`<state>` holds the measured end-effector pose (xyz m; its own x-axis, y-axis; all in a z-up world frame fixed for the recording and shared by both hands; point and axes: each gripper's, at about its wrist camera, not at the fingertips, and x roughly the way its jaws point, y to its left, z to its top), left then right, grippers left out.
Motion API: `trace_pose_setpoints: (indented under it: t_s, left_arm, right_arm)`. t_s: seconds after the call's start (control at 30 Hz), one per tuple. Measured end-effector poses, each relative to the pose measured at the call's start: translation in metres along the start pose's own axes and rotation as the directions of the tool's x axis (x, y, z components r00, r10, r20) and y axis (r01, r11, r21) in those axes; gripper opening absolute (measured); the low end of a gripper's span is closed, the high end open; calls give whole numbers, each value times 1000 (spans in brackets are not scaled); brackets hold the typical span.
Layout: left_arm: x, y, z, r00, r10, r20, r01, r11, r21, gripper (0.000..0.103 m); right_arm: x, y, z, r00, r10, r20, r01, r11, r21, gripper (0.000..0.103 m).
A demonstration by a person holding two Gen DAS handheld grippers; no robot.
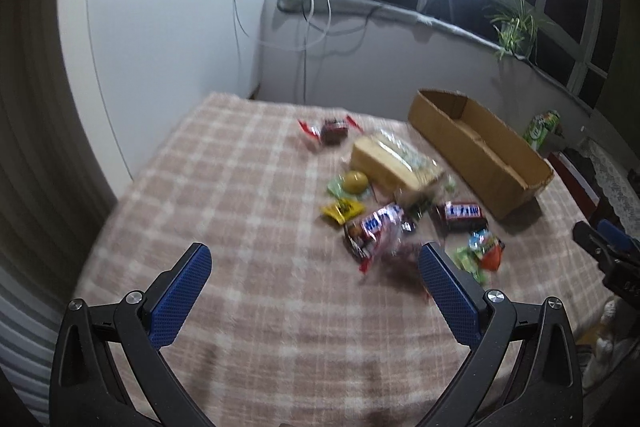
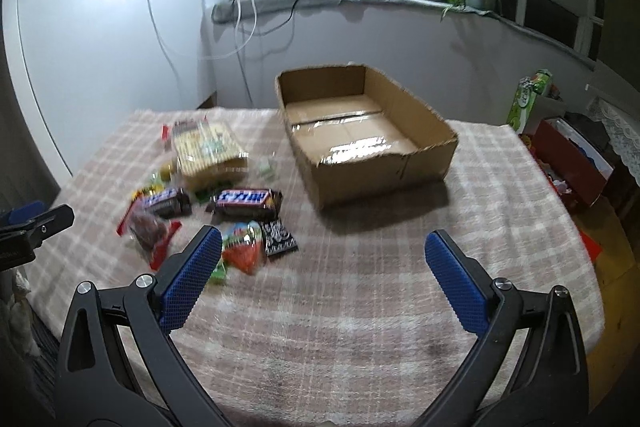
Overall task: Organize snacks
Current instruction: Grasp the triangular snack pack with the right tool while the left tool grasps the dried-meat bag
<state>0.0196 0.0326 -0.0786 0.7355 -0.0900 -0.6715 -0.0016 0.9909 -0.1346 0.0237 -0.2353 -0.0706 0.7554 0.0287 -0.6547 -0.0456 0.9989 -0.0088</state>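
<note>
Checked cloth (image 2: 360,307) covers my table, with the cardboard box (image 2: 432,155) standing empty at its far right side. Snacks sit piled left of it: a pale wafer pack (image 2: 208,151), then two Snickers bars (image 2: 246,203) (image 1: 374,231), then small sweets. I hold both claws spread wide and gripping nothing, left gripper (image 1: 316,291) and right gripper (image 2: 324,279), above the cloth.

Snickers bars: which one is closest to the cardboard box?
The flat Snickers bar beside the cardboard box; the other bar lies farther left among wrappers.
</note>
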Motion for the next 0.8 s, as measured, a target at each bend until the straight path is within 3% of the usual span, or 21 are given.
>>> trace_pose_setpoints:
  t_s: [0.03, 0.4, 0.67, 0.8]
  left_arm:
    - [2, -2, -2, 1000, -5, -10, 5, 1000, 3, 103]
    - [38, -36, -13, 986, -118, -118, 120, 993, 9, 103]
    - [58, -45, -13, 976, -159, -148, 158, 987, -15, 101]
    - [66, -45, -10, 974, -163, -158, 159, 987, -38, 94]
  right_arm:
    - [4, 1, -1, 1000, 6, -11, -6, 1000, -4, 103]
    - [46, 16, -4, 981, 146, -126, -152, 988, -36, 64]
    - [66, 31, -1, 961, 212, -176, -227, 971, -71, 54]
    - [77, 36, -1, 953, 228, -201, -247, 966, -77, 49]
